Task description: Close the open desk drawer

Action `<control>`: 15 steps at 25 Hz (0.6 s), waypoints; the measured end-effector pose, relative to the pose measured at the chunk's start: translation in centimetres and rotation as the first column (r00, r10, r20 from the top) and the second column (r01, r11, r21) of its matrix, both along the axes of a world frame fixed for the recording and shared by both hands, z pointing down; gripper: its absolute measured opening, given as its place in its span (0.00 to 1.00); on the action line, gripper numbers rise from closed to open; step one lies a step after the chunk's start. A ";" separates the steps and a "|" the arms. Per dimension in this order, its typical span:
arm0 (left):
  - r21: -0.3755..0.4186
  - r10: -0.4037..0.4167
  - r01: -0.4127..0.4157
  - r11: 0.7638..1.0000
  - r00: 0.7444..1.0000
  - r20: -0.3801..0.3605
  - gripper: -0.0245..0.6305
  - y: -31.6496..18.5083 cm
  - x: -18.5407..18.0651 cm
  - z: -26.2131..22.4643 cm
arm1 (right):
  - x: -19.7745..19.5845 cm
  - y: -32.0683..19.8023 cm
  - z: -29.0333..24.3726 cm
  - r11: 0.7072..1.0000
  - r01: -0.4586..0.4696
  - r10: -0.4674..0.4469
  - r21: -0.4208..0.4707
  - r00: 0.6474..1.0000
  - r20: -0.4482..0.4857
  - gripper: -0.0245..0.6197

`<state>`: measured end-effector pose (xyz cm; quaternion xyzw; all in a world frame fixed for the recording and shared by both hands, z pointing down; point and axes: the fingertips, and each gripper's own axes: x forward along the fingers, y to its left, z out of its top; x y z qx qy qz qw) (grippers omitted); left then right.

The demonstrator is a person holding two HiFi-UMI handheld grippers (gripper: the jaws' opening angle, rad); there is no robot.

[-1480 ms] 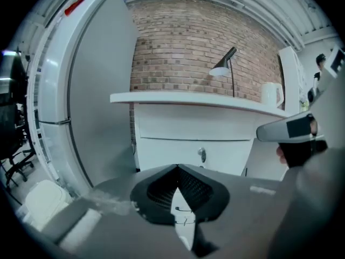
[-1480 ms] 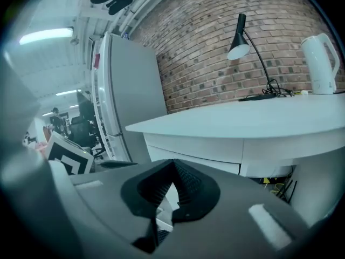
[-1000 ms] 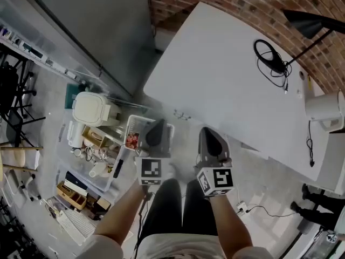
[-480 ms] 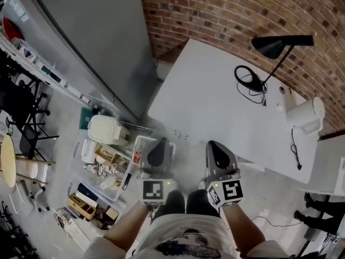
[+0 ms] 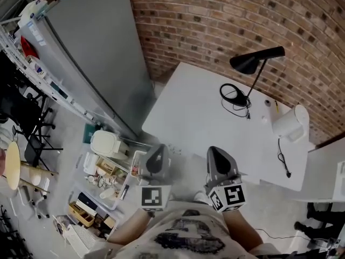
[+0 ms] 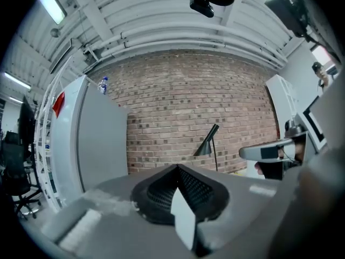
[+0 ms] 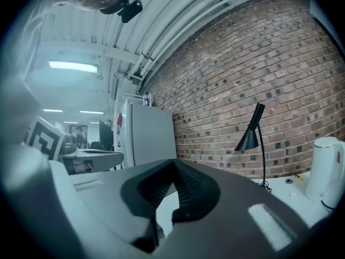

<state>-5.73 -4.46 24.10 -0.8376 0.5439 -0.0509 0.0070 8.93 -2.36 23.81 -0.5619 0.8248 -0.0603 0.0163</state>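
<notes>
My left gripper (image 5: 156, 156) and right gripper (image 5: 220, 163): dark grey tapered jaws, mesh-textured inside. Each bears a white marker cube (image 5: 152, 197) with black squares. I wear a pale T-shirt (image 5: 188, 240) with dark print.

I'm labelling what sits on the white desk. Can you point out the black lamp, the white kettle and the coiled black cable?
black lamp (image 5: 248, 64), head view, on its shade.
white kettle (image 5: 285, 122), head view, on its body.
coiled black cable (image 5: 237, 97), head view, on the thick part of the coil.
</notes>
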 end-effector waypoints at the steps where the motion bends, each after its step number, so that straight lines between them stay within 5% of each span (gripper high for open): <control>1: -0.006 0.000 0.000 1.000 1.000 0.004 0.07 0.3 0.7 -0.1 | 0.6 0.2 -0.3 1.000 0.003 -0.003 0.001 1.000 0.000 0.05; 15: -0.007 -0.038 0.038 0.999 0.999 0.025 0.07 1.4 4.8 -0.6 | 3.2 0.5 -1.1 0.998 0.061 -0.061 0.028 0.998 0.006 0.05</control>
